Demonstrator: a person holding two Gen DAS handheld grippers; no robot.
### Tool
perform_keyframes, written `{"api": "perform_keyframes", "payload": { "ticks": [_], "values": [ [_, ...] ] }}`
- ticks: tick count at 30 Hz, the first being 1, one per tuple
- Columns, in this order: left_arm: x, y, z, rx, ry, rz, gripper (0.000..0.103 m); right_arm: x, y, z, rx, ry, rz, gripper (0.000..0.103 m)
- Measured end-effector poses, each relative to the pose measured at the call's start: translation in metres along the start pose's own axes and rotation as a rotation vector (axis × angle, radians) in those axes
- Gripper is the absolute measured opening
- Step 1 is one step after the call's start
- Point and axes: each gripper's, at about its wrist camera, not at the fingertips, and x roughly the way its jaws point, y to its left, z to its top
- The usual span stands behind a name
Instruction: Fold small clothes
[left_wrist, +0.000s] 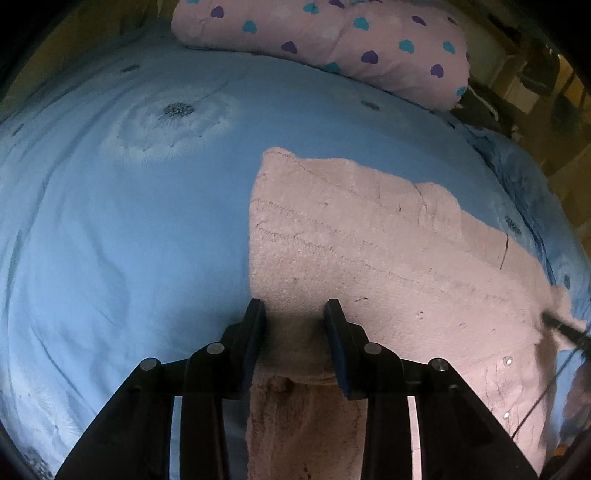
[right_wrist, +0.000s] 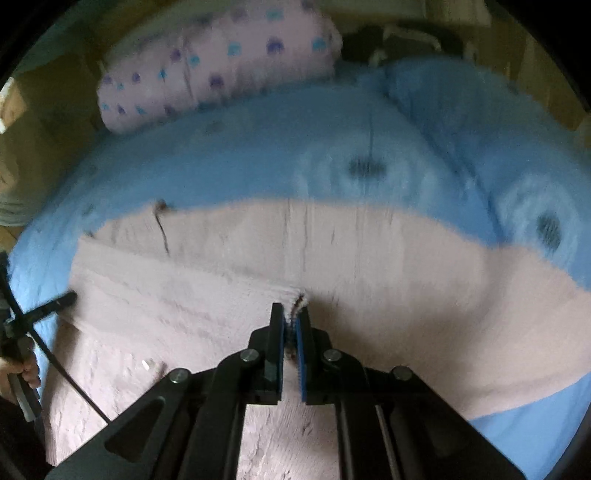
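Observation:
A pink fleece garment (left_wrist: 369, 240) lies spread on the blue bed cover (left_wrist: 129, 221). My left gripper (left_wrist: 293, 308) is at its left edge. A thick fold of the fleece fills the gap between its pads and drapes down toward the camera. In the right wrist view, which is blurred, the same garment (right_wrist: 369, 258) stretches across the bed. My right gripper (right_wrist: 291, 312) is shut on a folded-over edge of it, and a tuft of fleece pokes out between the blue pads. A finger of the left tool (right_wrist: 62, 300) shows at the garment's left side.
A pink pillow with blue and purple hearts (left_wrist: 332, 37) lies along the far side of the bed. The bed cover (right_wrist: 258, 155) carries dandelion prints. A hand (right_wrist: 26, 369) and a black cable sit at the left edge of the right wrist view. Furniture stands past the bed's right side.

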Motion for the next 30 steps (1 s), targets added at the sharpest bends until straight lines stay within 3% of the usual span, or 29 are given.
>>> {"api": "perform_keyframes", "payload": {
  "ticks": [4,8,11,14,17,18,20,22,25,28,30],
  "values": [
    [-0.004,0.013,-0.001,-0.103,-0.001,-0.05,0.014,-0.003,0.0,-0.003,-0.002,-0.024,-0.023,0.006],
    [-0.014,0.01,-0.001,-0.088,-0.039,-0.011,0.013,-0.027,-0.009,0.0,0.035,-0.101,-0.035,0.006],
    [-0.035,0.002,-0.004,-0.096,-0.153,0.006,0.013,-0.034,-0.014,0.002,0.041,-0.113,-0.051,0.006],
    [-0.05,-0.012,-0.006,-0.082,-0.215,-0.071,0.013,-0.025,-0.019,0.002,0.051,-0.091,-0.076,0.006],
    [-0.04,-0.028,-0.008,-0.026,-0.154,-0.107,0.013,-0.002,-0.031,-0.003,0.093,-0.012,-0.105,0.015],
    [-0.032,-0.031,-0.009,-0.028,-0.113,-0.106,0.013,0.005,-0.036,-0.006,0.114,0.022,-0.11,0.024],
    [-0.013,-0.036,-0.016,-0.055,-0.022,-0.106,0.013,0.001,-0.042,-0.009,0.143,0.02,-0.075,0.026],
    [0.002,-0.039,-0.025,-0.09,0.032,-0.155,0.013,-0.009,-0.042,-0.01,0.123,0.012,-0.076,0.029],
    [-0.002,-0.054,-0.032,-0.077,-0.007,-0.233,0.014,-0.031,-0.048,-0.015,0.101,-0.065,-0.101,0.03],
    [-0.008,-0.078,-0.032,-0.131,0.004,-0.419,0.014,-0.057,-0.071,-0.021,0.168,-0.174,-0.126,0.031],
    [-0.017,-0.1,-0.033,-0.114,-0.028,-0.481,0.014,-0.08,-0.094,-0.026,0.243,-0.265,-0.159,0.032]
  ]
}}
